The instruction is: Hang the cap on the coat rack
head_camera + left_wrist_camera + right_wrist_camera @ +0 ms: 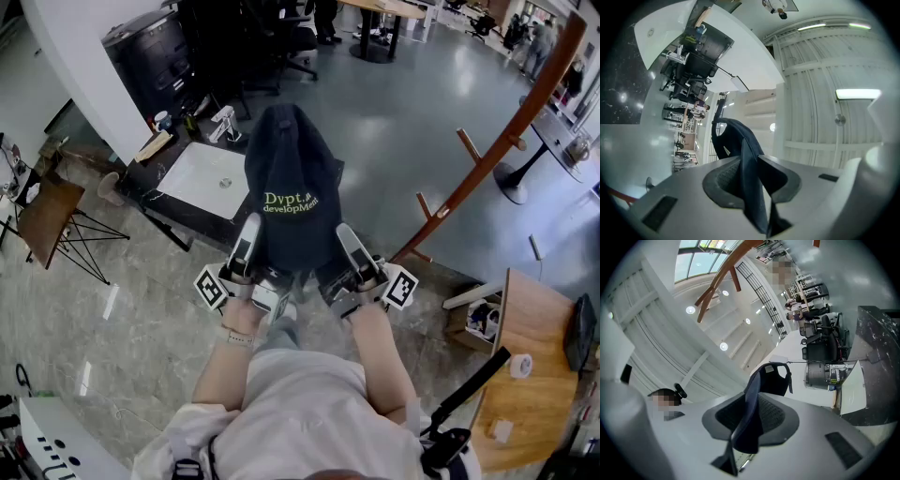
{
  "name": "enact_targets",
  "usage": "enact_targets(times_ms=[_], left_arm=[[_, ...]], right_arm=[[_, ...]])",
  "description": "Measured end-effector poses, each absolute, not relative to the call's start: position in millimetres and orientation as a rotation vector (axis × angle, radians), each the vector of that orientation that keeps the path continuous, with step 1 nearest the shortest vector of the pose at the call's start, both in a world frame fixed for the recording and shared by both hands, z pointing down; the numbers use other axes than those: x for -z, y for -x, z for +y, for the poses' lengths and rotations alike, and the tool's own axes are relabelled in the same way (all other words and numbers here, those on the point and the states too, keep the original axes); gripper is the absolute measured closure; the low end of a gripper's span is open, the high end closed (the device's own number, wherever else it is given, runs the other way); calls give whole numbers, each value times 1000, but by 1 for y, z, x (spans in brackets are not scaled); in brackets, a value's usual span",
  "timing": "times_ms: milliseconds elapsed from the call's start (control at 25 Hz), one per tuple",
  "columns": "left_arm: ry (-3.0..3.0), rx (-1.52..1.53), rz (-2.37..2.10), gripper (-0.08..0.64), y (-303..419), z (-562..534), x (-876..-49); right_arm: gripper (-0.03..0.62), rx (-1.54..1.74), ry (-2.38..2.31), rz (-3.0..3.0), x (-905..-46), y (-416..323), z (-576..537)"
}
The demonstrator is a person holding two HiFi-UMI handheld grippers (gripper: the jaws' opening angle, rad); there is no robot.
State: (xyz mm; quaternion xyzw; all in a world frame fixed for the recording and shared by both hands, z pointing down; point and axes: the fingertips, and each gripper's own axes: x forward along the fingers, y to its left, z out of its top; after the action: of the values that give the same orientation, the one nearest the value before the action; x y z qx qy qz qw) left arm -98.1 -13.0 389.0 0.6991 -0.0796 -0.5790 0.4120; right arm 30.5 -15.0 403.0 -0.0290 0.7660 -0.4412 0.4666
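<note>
A dark navy cap with yellow-green lettering is held up in front of me, crown pointing away. My left gripper is shut on its left edge and my right gripper is shut on its right edge. In the left gripper view the cap's fabric is pinched between the jaws, and the same shows in the right gripper view with the cap. The wooden coat rack leans up to the right of the cap, its pegs bare. In the right gripper view the coat rack is overhead.
A black counter with a white sink lies below and left of the cap. A wooden table stands at the lower right, a folding stand at the left. Office chairs and round-based tables stand farther off on grey floor.
</note>
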Motion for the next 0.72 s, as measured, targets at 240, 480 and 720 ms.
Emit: enact_targets(times_ms=[240,480,720], left_arm=[[-1744,1442,-199,486,117,-70,-400],[-1746,1431,-185,486,133,-146,-399],[-1722,1407,-154,486,149,-218,-398]], right_arm=[[512,1082,87,1881,-410,-13,-71],[512,1083,121,1866,-415,5,-143],[512,1054,180,1855,-413,20,-210]])
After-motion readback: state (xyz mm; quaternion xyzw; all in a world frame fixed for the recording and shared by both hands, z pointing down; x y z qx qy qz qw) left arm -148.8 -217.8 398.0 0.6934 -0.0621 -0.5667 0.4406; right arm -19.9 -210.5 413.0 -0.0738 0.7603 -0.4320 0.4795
